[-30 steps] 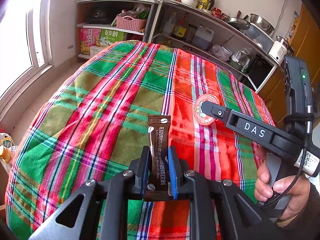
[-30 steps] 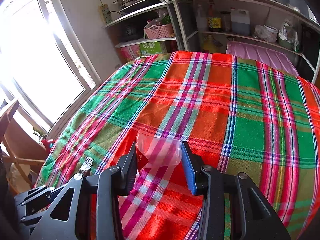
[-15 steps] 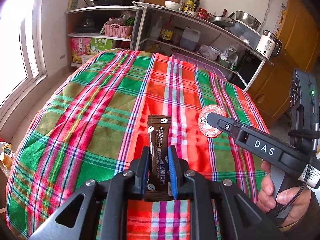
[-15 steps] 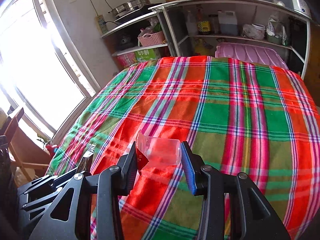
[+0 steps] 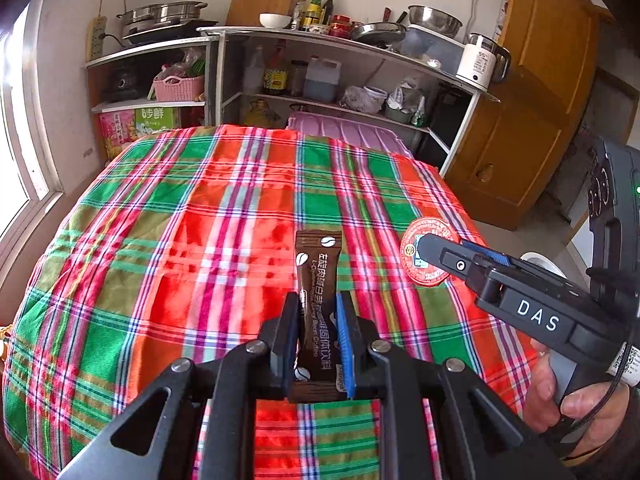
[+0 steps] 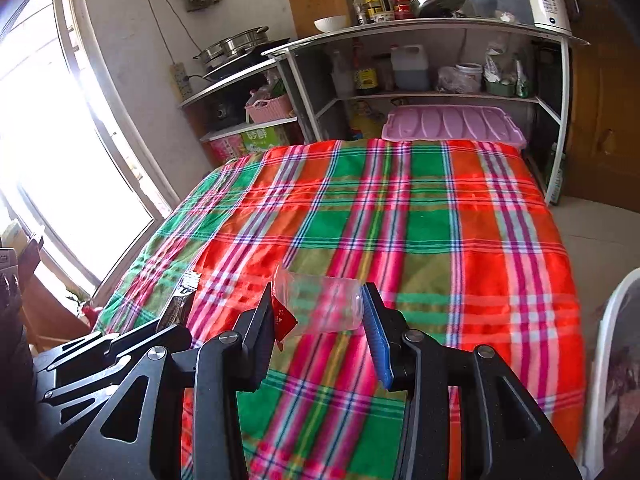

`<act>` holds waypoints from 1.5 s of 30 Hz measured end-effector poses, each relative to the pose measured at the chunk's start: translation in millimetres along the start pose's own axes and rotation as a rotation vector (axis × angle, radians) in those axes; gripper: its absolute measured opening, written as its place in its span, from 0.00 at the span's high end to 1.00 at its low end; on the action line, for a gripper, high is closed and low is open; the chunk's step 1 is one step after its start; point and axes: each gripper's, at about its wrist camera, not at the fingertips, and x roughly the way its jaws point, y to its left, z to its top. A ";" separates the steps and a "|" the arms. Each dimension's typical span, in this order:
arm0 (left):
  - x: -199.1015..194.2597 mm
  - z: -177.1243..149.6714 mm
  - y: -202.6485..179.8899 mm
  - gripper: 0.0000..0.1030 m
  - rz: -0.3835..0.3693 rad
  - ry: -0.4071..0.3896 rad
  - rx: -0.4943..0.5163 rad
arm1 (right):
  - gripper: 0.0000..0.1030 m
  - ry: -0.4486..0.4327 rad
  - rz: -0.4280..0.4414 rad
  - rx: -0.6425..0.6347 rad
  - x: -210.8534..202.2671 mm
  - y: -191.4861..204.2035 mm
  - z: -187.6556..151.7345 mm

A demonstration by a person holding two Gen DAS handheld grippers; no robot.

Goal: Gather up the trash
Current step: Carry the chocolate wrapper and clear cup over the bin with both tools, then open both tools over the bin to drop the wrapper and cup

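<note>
My left gripper (image 5: pixel 318 304) is shut on a brown coffee sachet (image 5: pixel 318 264) that sticks up and forward between the pads, above the plaid tablecloth (image 5: pixel 200 240). A clear plastic cup (image 6: pixel 324 304) with a peeled red foil lid (image 6: pixel 282 320) lies sideways in my right gripper (image 6: pixel 320 308), whose pads press its mouth and its base. In the left wrist view the cup's round red lid (image 5: pixel 416 268) shows beside the right gripper's finger (image 5: pixel 444 254). The sachet (image 6: pixel 180 304) and left gripper also show at the lower left of the right wrist view.
Metal shelves (image 6: pixel 420 32) with bottles, pots and a kettle stand behind the table. A purple plastic lid (image 6: pixel 452 124) lies at the table's far edge. A window (image 6: pixel 60 160) is on the left, a wooden door (image 5: pixel 540 100) on the right. A white rim (image 6: pixel 612 340) shows at the right edge.
Both grippers have drawn back and risen from the table, each keeping its load. The table looks farther away and more of the shelves and door shows. Neither grip has changed.
</note>
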 end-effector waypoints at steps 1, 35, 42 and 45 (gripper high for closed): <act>-0.2 0.6 -8.8 0.81 -0.008 -0.001 0.012 | 0.59 -0.007 -0.008 0.008 -5.4 -6.1 -0.6; 29.8 -6.2 -277.7 0.81 -0.331 0.075 0.321 | 0.59 -0.156 -0.305 0.264 -187.7 -221.8 -44.9; 46.1 -20.4 -317.3 0.81 -0.322 0.112 0.380 | 0.59 -0.113 -0.361 0.303 -195.2 -259.9 -64.0; 55.2 -27.5 -326.2 0.81 -0.324 0.146 0.391 | 0.59 -0.090 -0.364 0.319 -192.8 -272.3 -71.5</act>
